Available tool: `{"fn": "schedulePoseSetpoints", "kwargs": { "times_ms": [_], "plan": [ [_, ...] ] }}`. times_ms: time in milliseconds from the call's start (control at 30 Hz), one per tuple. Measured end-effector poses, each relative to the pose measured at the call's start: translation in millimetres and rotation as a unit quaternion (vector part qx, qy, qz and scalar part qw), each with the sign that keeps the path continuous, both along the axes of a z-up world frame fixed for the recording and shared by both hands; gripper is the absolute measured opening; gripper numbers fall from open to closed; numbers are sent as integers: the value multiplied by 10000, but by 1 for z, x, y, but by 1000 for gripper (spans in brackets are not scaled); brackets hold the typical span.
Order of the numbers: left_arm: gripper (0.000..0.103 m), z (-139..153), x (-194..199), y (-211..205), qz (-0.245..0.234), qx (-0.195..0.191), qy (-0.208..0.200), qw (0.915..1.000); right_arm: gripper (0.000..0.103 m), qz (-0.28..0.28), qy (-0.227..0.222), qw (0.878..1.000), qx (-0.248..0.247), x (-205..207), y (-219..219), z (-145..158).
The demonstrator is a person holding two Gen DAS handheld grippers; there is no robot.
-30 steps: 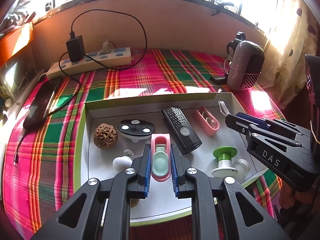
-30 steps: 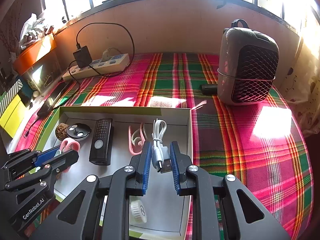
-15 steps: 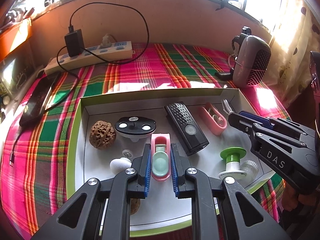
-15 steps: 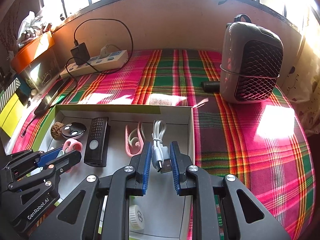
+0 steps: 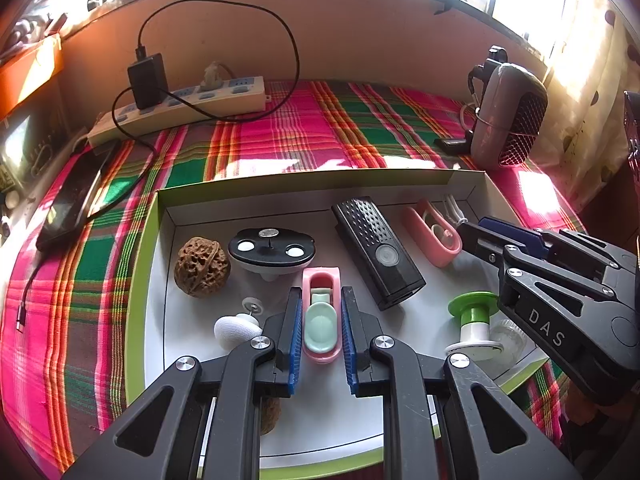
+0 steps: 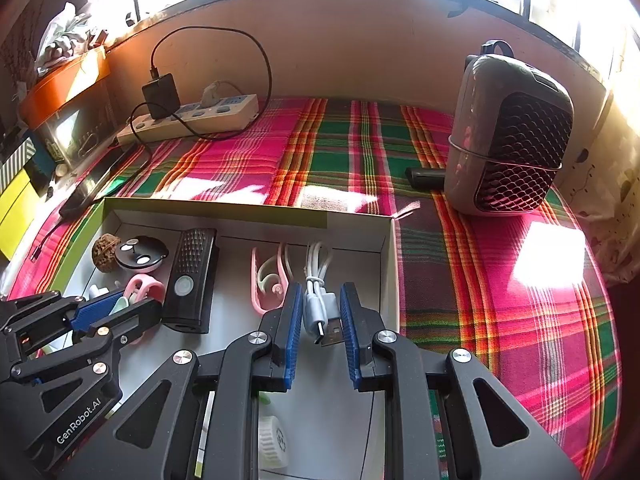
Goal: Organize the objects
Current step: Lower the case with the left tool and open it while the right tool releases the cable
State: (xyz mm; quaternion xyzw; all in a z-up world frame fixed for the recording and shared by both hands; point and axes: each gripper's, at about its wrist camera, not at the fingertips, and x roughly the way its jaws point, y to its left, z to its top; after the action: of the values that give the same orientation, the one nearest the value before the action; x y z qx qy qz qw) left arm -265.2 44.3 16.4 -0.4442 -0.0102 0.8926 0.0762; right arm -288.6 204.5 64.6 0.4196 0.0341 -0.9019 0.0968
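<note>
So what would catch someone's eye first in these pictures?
Probably the loud pink and green plaid cloth over the table, with the grey mesh-fronted heater standing at its far right. In front lies a shallow green-rimmed box of small items, where the left gripper frames a pink clip and the right gripper frames a white cable.

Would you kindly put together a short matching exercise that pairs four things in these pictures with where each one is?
Things:
1. walnut
2. white USB cable
3. pink and mint clip
4. power strip

Places:
A. between the right tongs
B. on the plaid cloth by the wall
C. between the left tongs
D. in the tray's left part, beside the black oval disc

Pairs: 1-D, 2-A, 3-C, 4-B
</note>
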Motion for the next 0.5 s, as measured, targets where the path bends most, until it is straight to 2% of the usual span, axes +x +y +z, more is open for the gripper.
{"fn": "schedulePoseSetpoints", "kwargs": {
  "times_ms": [500],
  "plan": [
    [16, -1, 1, 2, 2, -14, 2, 10000, 21, 44, -40, 10000, -30, -2, -1, -3]
  ]
}}
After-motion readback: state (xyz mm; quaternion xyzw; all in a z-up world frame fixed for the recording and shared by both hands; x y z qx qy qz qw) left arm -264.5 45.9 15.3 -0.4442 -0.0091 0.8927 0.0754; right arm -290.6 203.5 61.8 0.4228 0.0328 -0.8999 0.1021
